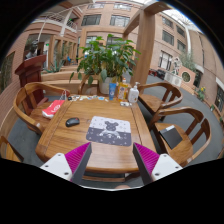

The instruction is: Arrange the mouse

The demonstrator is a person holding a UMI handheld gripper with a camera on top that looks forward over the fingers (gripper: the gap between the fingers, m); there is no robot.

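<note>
A small black mouse [72,122] lies on the round wooden table [60,140], left of a grey mouse mat [109,130] with a dark figure printed on it. My gripper [111,158] is above the table's near edge, well short of both. Its fingers, with magenta pads [77,157], stand wide apart and hold nothing. The mouse is beyond the left finger, the mat beyond the gap between the fingers.
A potted plant [104,60], a clear bottle [134,94] and a blue item [113,89] stand at the table's far side. A red-and-white object [53,108] lies at far left. Wooden armchairs [185,135] ring the table. A building stands behind.
</note>
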